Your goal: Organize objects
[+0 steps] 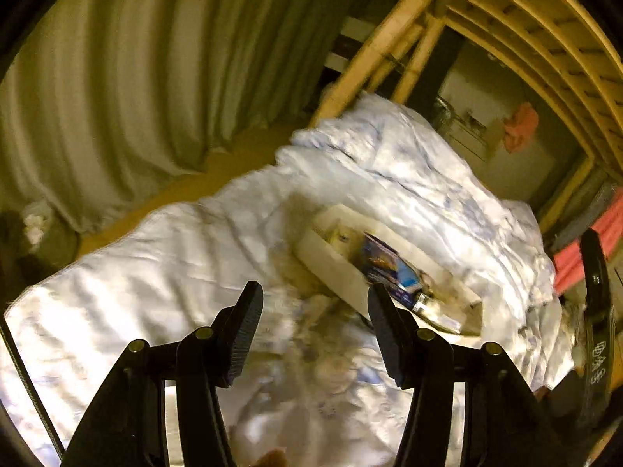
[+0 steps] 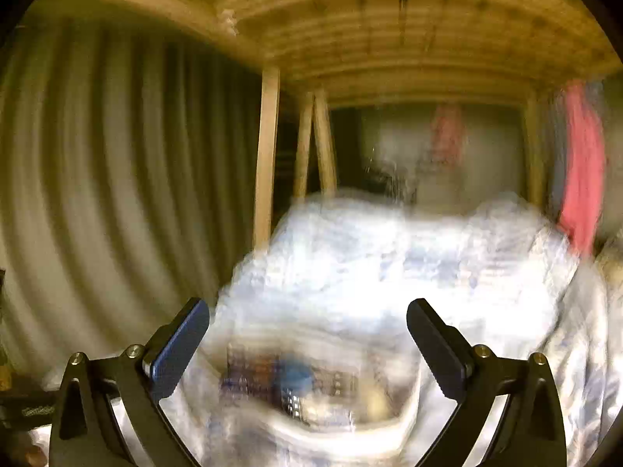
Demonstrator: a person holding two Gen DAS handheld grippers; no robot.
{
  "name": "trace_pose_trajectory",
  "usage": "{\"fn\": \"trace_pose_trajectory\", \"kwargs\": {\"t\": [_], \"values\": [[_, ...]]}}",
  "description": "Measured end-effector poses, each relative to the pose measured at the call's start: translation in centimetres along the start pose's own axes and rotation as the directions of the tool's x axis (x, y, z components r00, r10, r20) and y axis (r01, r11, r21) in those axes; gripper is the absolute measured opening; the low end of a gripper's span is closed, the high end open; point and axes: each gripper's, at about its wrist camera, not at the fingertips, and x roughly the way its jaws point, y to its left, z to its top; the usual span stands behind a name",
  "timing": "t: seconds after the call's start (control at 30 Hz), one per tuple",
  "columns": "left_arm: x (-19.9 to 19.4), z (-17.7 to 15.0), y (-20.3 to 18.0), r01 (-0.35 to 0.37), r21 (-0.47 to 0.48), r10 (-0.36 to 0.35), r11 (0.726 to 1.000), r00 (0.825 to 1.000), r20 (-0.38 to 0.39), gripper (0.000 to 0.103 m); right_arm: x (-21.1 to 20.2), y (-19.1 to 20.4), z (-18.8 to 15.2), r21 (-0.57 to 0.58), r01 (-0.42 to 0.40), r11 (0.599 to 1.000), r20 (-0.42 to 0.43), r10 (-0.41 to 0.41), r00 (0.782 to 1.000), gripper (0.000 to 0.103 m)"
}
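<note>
Rumpled white duvet (image 1: 409, 179) on a bed, grey curtain (image 1: 117, 78), wooden slats (image 2: 389, 31) overhead, pink cloth (image 2: 584, 171) hanging

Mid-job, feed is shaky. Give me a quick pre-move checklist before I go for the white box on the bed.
1. Left gripper open and empty: ok, fingers spread with nothing between them.
2. Right gripper open and empty: ok.
3. White box within view: ok, it sits on the white duvet just ahead of the left gripper.
4. Box contents settled: cannot tell; a blue packet lies tilted inside, the rest is blurred.
5. Right wrist view sharp enough to aim: not ok, heavy motion blur.
6. Right gripper lined up on the box: cannot tell, only a blurred shape shows below its fingers.
</note>
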Motion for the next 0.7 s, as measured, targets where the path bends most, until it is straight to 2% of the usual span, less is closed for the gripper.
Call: {"fn": "trace_pose_trajectory", "kwargs": {"t": [0.03, 0.1, 0.13, 0.17, 0.23, 0.3, 0.4, 0.47, 0.5, 0.53, 0.6, 0.7], "values": [[1.0, -0.2, -0.8, 0.016, 0.014, -0.016, 1.0, 1.0, -0.017, 0.055, 1.1, -1.3, -0.4, 0.0, -0.003, 1.0, -0.094, 0.003, 0.996, 0.102], [3.1, -0.9, -3.0, 0.049, 0.061, -0.045, 0.997, 0.998, -0.052, 0.055, 2.7, -3.3, -2.1, -0.042, 0.057, 0.997, -0.202, -0.065, 0.977, 0.102], [4.1, -1.3, -4.1, 0.062, 0.09, -0.056, 0.994, 0.996, -0.07, 0.055, 3.7, -4.0, -3.4, -0.092, 0.092, 0.991, -0.257, -0.113, 0.96, 0.102], [5.1, -1.8, -5.3, 0.079, 0.12, -0.068, 0.99, 0.994, -0.089, 0.055, 4.5, -4.3, -4.3, -0.125, 0.092, 0.988, -0.299, -0.126, 0.946, 0.102], [6.4, -3.1, -6.5, 0.118, 0.167, -0.098, 0.979, 0.988, -0.121, 0.055, 6.5, -4.7, -7.1, -0.198, 0.068, 0.978, -0.428, -0.148, 0.892, 0.102], [7.6, -4.8, -7.0, 0.136, 0.182, -0.107, 0.974, 0.981, -0.16, 0.055, 7.7, -4.6, -9.5, -0.25, 0.035, 0.968, -0.5, -0.16, 0.851, 0.101], [9.6, -8.6, -7.6, 0.157, 0.206, -0.106, 0.966, 0.965, -0.239, 0.055, 9.6, -4.2, -13.7, -0.329, 0.015, 0.944, -0.532, -0.199, 0.823, 0.101], [10.5, -10.8, -7.9, 0.142, 0.259, -0.065, 0.955, 0.957, -0.282, 0.055, 12.2, -5.1, -16.9, -0.319, 0.035, 0.947, -0.598, -0.229, 0.768, 0.103], [10.6, -11.3, -7.8, 0.135, 0.267, -0.055, 0.954, 0.956, -0.289, 0.055, 13.6, -6.0, -18.6, -0.26, 0.034, 0.965, -0.65, -0.201, 0.733, 0.103], [10.7, -11.7, -7.6, 0.129, 0.266, -0.048, 0.955, 0.955, -0.294, 0.055, 14.1, -7.0, -19.5, -0.187, 0.039, 0.982, -0.663, -0.155, 0.732, 0.103], [10.3, -11.6, -6.9, 0.123, 0.239, -0.052, 0.963, 0.958, -0.282, 0.054, 13.3, -8.4, -19.5, -0.09, 0.04, 0.995, -0.652, -0.089, 0.753, 0.103], [9.5, -11.3, -5.8, 0.11, 0.203, -0.055, 0.973, 0.965, -0.258, 0.054, 13.0, -9.1, -19.7, -0.049, 0.008, 0.999, -0.654, -0.038, 0.755, 0.103]]}}
